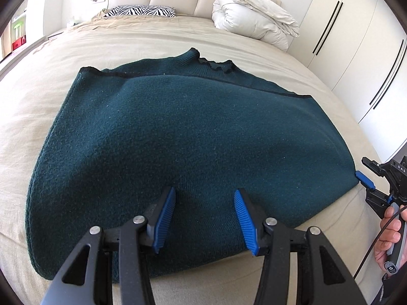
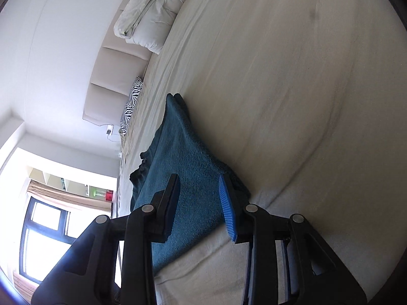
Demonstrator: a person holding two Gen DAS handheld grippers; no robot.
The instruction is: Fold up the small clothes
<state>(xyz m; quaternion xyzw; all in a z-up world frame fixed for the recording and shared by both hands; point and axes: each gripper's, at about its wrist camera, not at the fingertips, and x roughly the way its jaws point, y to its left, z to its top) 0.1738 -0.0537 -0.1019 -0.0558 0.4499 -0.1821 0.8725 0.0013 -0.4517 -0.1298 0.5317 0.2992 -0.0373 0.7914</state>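
A dark green knitted sweater [image 1: 178,137] lies folded on the beige bed, collar toward the headboard. My left gripper [image 1: 204,194] is open just above its near edge, the jaws set wide apart, holding nothing. My right gripper [image 1: 362,178] is at the sweater's right corner, rolled on its side. In the right wrist view the right gripper [image 2: 199,181] is open with the sweater's edge [image 2: 188,157] between its two fingers; the jaws are not closed on the cloth.
The bed sheet [image 1: 51,96] spreads wide around the sweater. A rolled white duvet [image 1: 251,17] and a zebra-print pillow [image 1: 142,11] lie by the headboard. White wardrobe doors [image 1: 356,58] stand at the right. A window [image 2: 43,226] is on the far side.
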